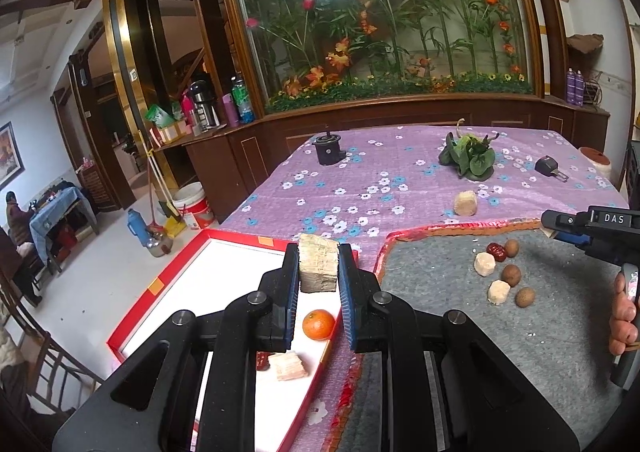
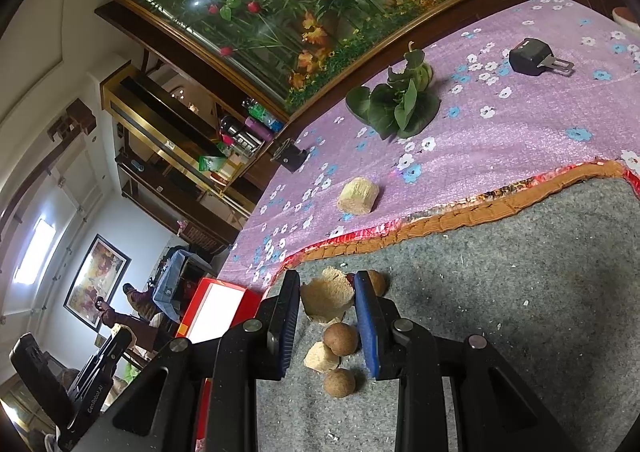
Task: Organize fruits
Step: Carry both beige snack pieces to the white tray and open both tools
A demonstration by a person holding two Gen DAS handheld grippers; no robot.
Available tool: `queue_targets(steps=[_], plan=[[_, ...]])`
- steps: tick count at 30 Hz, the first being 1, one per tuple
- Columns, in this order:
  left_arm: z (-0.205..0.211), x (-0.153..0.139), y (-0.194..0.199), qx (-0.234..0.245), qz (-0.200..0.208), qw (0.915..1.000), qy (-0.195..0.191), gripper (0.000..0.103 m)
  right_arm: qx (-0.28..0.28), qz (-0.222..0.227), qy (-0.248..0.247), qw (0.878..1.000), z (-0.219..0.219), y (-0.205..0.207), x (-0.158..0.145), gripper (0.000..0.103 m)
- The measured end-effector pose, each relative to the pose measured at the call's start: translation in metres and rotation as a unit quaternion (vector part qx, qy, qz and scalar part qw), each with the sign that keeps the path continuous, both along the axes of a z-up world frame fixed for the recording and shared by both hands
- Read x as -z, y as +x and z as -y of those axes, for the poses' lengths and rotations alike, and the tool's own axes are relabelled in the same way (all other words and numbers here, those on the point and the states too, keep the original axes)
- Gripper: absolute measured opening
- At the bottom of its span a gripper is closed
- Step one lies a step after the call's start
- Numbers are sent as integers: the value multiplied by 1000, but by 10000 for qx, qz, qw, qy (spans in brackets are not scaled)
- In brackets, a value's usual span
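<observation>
Across the tabletop (image 1: pixel 400 172), on its purple flowered cloth, a leafy green bunch (image 1: pixel 469 159) lies at the far side with a small black buckle-like piece (image 1: pixel 549 167) to its right and a black cylindrical stand (image 1: pixel 328 150) to its left; a lone pale chunk (image 1: pixel 465 203) rests nearer, just beyond the orange-trimmed edge of the grey felt mat (image 1: pixel 480 332). On the mat sit the loose pieces: two pale chunks, three round brown fruits (image 1: pixel 511 275) and a red date (image 1: pixel 496 251), clustered close together. To the left of the mat lies the red-rimmed white tray (image 1: pixel 160 284), already carrying a mandarin (image 1: pixel 318 324), a pinkish layered chunk (image 1: pixel 289 366) and a dark red date touching that chunk. My left fingers (image 1: pixel 319 266) are clamped on a pale, fibrous block (image 1: pixel 319 267), both blue pads pressed flat against its sides, and I hold it above the tray's far right part. My right fingers (image 2: pixel 327 298) are low over the mat with a gap between them, straddling a pale chunk (image 2: pixel 326 298); whether the pads actually press it I cannot tell. Just in front of those fingers, a brown round fruit (image 2: pixel 340 339), another pale chunk (image 2: pixel 320 358) and a second brown fruit (image 2: pixel 339 383) crowd the space between the two arms of the tool.
</observation>
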State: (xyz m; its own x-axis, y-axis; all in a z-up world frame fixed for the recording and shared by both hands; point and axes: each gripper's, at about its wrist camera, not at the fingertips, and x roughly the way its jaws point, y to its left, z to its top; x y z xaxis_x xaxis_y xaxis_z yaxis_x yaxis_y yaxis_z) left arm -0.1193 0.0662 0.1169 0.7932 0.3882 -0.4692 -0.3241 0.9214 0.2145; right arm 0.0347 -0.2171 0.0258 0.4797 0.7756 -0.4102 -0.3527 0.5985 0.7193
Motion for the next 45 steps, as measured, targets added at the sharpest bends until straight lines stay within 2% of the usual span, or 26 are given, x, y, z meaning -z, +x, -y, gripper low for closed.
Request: queue_targets(steps=[11, 19, 22, 28, 37, 42, 45], plan=[[-15, 4, -3, -135, 1, 9999, -92, 18, -4, 21, -104, 9999, -3, -3, 0, 27], [-52, 19, -3, -350, -131, 9989, -271, 18, -250, 64, -244, 9994, -27, -16, -5, 27], [-74, 26, -6, -543, -196, 9977, -359, 18, -539, 106, -314, 9980, -54, -25, -15, 27], [-120, 41, -19, -1040, -299, 9930, -481, 18, -1345, 313, -338, 9898, -141, -45, -34, 26], [-154, 63, -26, -1342, -513, 9884, -493, 18, -2214, 68, -354, 9745, -259, -68, -23, 26], [-160, 72, -24, -1362, -602, 9879, -432, 18, -2429, -142, -472, 9688, -294, -69, -7, 26], [-162, 76, -21, -1379, -659, 9875, -390, 18, -2539, -94, -615, 9652, -307, -73, -1, 26]])
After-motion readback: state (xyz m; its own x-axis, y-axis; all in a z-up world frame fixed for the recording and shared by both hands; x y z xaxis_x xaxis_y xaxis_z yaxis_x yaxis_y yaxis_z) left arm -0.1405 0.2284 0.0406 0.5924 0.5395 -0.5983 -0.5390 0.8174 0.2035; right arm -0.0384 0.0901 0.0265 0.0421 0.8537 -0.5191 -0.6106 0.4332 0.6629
